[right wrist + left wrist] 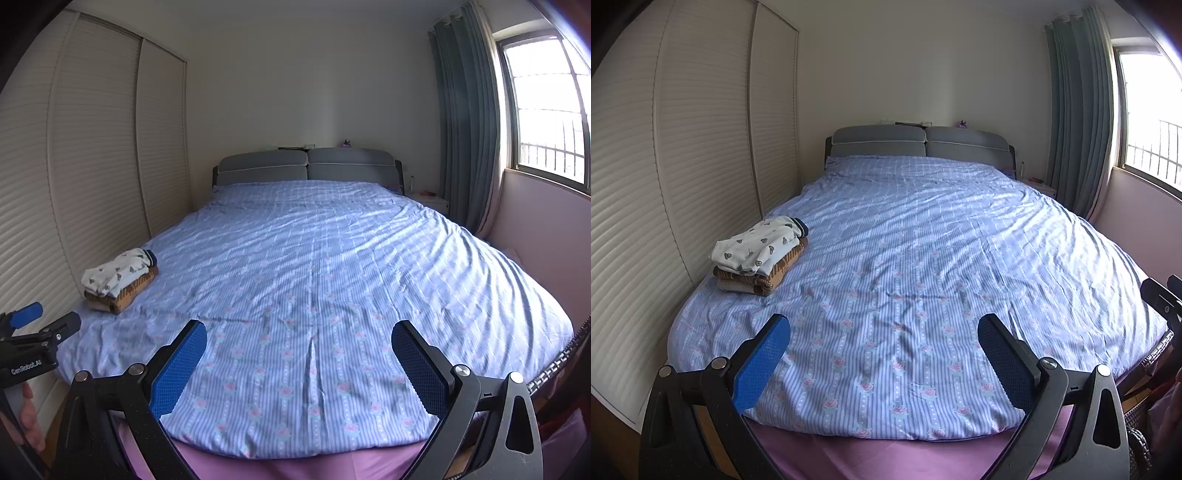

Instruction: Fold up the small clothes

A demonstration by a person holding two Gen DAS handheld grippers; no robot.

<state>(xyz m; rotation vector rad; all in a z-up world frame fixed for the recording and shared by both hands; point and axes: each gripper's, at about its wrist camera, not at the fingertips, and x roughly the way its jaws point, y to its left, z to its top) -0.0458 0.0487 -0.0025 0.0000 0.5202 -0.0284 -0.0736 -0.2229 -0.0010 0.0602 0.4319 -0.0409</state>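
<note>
Bedroom interior: a bed (pixel 923 229) under a blue striped floral cover, with a grey padded headboard (pixel 919 142) against a plain pale wall (pixel 916 66). Louvred wardrobe doors (pixel 701 140) line the left side; at right, grey-green curtains (pixel 1078 118) frame a bright, barred window (pixel 546 107), above a pink lower wall (pixel 539 221)

- "GenRobot.AI" stood in white letters on the black body of the left gripper (pixel 44 325), at the left edge of the right wrist view.
</note>
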